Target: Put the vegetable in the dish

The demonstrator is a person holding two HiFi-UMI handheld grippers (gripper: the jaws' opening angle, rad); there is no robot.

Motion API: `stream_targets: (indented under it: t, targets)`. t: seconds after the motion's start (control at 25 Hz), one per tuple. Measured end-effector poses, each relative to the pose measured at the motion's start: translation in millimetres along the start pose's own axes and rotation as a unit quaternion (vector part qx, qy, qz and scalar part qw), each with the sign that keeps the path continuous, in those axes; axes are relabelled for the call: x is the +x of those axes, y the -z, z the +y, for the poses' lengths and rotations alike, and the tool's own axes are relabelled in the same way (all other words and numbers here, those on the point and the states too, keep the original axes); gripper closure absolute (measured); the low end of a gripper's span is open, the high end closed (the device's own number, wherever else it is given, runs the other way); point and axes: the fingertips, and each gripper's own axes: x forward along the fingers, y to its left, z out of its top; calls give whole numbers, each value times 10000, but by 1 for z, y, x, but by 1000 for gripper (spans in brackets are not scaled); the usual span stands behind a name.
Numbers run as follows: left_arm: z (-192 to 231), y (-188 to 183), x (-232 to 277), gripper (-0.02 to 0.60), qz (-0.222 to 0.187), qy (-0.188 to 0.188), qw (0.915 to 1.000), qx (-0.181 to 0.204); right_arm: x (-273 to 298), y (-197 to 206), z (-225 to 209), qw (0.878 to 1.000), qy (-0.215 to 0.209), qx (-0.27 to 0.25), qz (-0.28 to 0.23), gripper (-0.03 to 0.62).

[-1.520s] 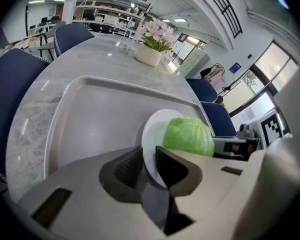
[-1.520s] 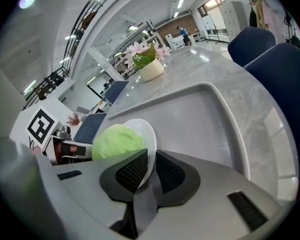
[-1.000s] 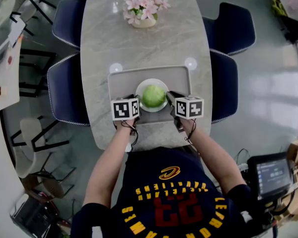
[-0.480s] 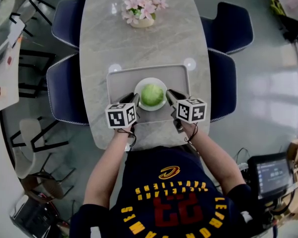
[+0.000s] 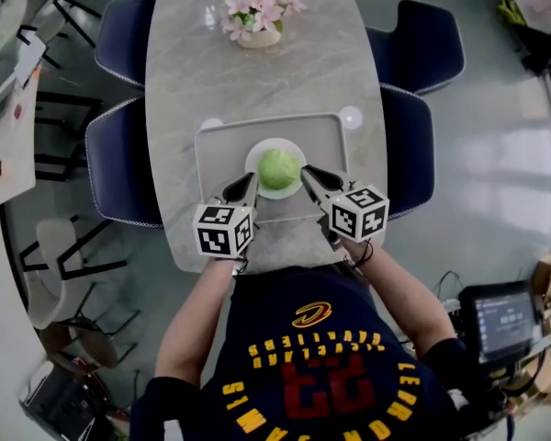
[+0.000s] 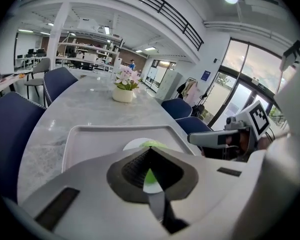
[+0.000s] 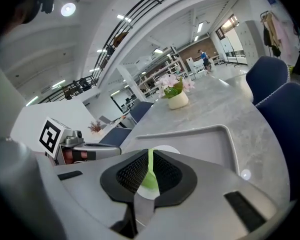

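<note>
Nearest the person, the left tool (image 5: 248,184) and the right tool (image 5: 309,174) hover over the near edge of the tray (image 5: 220,145), one on each side of the dish (image 5: 251,165). Each is clenched to a thin slit with nothing between its jaws; only a sliver of green shows through the gap in each gripper view. Neither touches the vegetable (image 5: 278,168), a round pale-green head that sits in the middle of the white dish, which stands on the tray on the desk (image 5: 257,81). Judging by this, the placing is done and the vegetable is let go; nothing seems left but to draw the tools clear. Farther along the desk stands a pot of pink flowers (image 5: 254,12).
</note>
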Motion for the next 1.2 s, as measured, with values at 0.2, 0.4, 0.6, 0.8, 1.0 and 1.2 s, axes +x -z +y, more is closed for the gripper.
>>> stream_targets:
  t: [0.2,0.4,0.6,0.8,1.0,1.2]
  targets:
    - [-22,-6,-19,581,-196,158,9995,172,-17,-16,21,9992,-254,-128,-263,557]
    - [-40,-19,-40,581,-454,431,9980,120,-32,-23,39,9978,-467,-135,-448,557]
    - [-55,-21,-65,581,-622,539,9965,157,-50,-28,61,9960,-622,-215,-600,557]
    - [-62,-23,-80,581,-791,528,9953,181,-60,-32,79,9937,-761,-458,-686,557]
    - [-75,-30,-95,581,-1027,617,9927,108,-72,-39,94,9903,-831,-648,-908,557]
    - [-88,-30,-102,581,-1196,662,9906,-10,-77,-42,103,9880,-891,-762,-1001,557]
